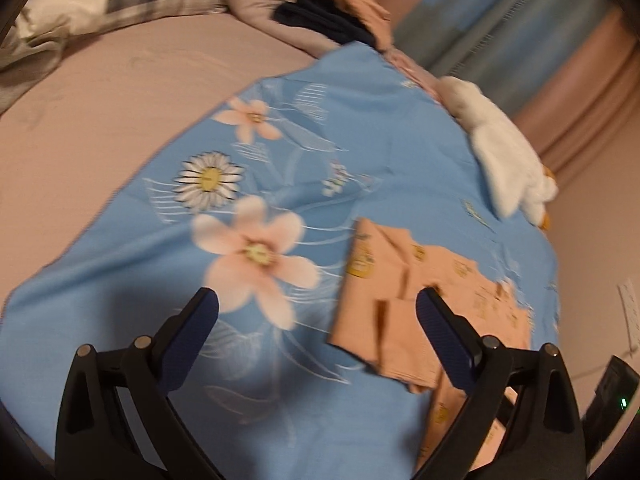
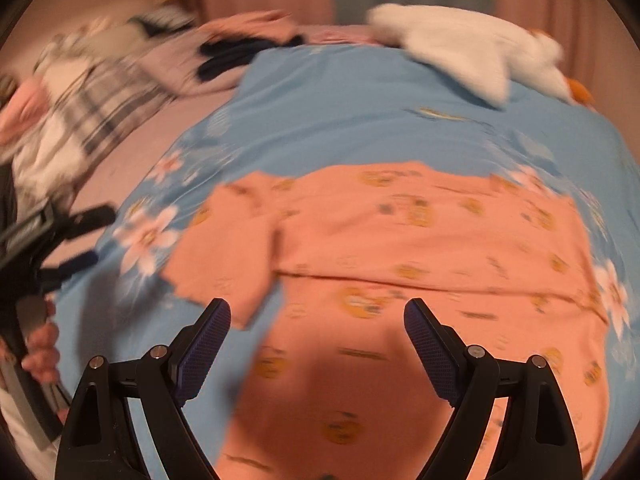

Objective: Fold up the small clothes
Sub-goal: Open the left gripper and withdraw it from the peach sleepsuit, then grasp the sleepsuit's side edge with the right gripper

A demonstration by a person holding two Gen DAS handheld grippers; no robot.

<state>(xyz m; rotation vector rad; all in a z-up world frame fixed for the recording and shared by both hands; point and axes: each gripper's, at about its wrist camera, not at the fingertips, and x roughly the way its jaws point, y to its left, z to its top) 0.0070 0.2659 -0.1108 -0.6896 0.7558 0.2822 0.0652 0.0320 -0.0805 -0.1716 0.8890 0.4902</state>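
No readable text, brand, number or sign in either view. Small yellow printed motifs with dark marks scattered over peach garment, possibly lettering, too blurred to read. Same motifs on the garment in left wrist view, likewise illegible. White sheet of paper on wall at right edge of left wrist view, faint marks on it, too small and blurred to make out. Flower print only on blue sheet; no lettering legible there.
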